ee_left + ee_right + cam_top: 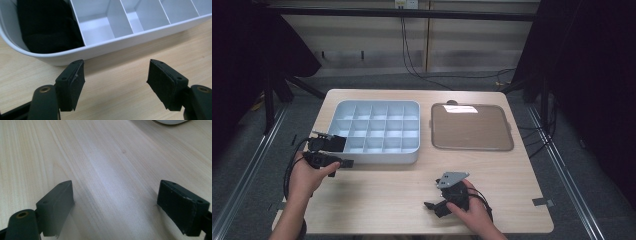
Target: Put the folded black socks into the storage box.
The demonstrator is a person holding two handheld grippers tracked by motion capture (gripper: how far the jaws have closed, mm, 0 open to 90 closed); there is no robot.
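Dim room, table lit from above

Glare streaks the clear lid point(472, 127) beyond the right gripper point(435, 205); a pale sheen lies on the table point(105, 165) ahead of its jaws, whose near bases blur.

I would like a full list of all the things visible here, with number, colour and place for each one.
Pale blue-grey plastic organiser tray with square compartments: one, back left of the table.
Black object in the tray's near-left corner compartment: one; what it is cannot be told.
Flat brownish translucent lid with rounded corners: one, right of the tray, apart from it.
Light wooden table: one, under everything.
Black cables: several, on the floor behind the table.
Left claw: black, open, just in front of the tray's near wall.
Right claw: black, open, over bare table, near front edge.
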